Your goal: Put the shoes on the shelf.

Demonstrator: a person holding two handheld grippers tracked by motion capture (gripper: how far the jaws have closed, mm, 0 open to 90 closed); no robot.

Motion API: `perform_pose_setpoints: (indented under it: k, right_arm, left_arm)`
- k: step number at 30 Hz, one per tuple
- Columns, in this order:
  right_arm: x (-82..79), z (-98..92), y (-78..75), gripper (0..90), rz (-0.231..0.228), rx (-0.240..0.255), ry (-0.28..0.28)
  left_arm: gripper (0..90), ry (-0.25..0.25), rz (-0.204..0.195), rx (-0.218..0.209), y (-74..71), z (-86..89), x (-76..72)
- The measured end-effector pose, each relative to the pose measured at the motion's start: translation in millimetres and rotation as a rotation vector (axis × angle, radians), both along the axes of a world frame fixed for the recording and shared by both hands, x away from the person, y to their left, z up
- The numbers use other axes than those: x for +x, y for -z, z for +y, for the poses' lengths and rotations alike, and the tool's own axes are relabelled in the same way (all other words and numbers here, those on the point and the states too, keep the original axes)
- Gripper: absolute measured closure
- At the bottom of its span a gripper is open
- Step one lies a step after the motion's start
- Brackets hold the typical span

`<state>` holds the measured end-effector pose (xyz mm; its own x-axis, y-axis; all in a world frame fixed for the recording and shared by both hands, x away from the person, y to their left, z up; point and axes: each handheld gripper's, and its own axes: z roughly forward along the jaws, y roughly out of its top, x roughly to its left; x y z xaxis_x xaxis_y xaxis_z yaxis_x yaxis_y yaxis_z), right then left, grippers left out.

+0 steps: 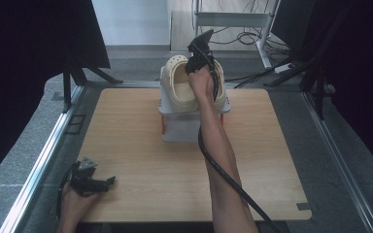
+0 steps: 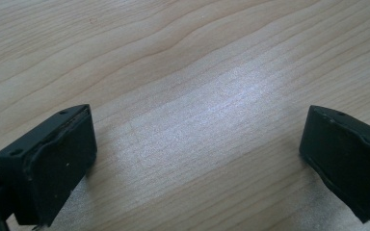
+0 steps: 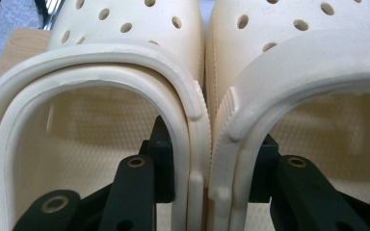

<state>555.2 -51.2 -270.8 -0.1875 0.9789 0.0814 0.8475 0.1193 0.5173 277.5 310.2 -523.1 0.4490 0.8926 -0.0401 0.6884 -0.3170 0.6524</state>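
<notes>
Right gripper view, 2 cream perforated clogs (image 3: 207,72)

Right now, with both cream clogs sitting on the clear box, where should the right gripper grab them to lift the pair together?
Grip the two inner side walls where the clogs touch, one jaw inside each shoe opening, coming in from the heel end. The right gripper already stands that way: the shoes lie side by side, walls pressed together, forming one thin ridge. This should carry both off the box, though the hold may flex.

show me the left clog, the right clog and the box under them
left clog (image 3: 101,57), right gripper view, heel strap.
right clog (image 3: 313,48), right gripper view, heel strap.
box (image 1: 179,128), high view, front wall.
</notes>
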Motion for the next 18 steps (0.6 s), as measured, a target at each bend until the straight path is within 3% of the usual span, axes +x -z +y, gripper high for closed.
perform_pose_setpoints:
  k: [5, 10, 18]
  right_arm:
    - [7.7, 1.2, 12.6, 63.9, 0.007, 0.002, 0.004]
    - [7.6, 2.6, 15.8, 62.6, -0.001, -0.005, -0.005]
    - [3.0, -0.4, 14.5, 45.6, -0.036, -0.016, -0.089]
  left_arm:
    - [0.0, 0.001, 0.0, 0.0, 0.0, 0.0, 0.1]
    - [0.0, 0.001, 0.0, 0.0, 0.0, 0.0, 0.1]
    - [0.0, -0.001, -0.004, 0.001, 0.3, -1.2, 0.5]
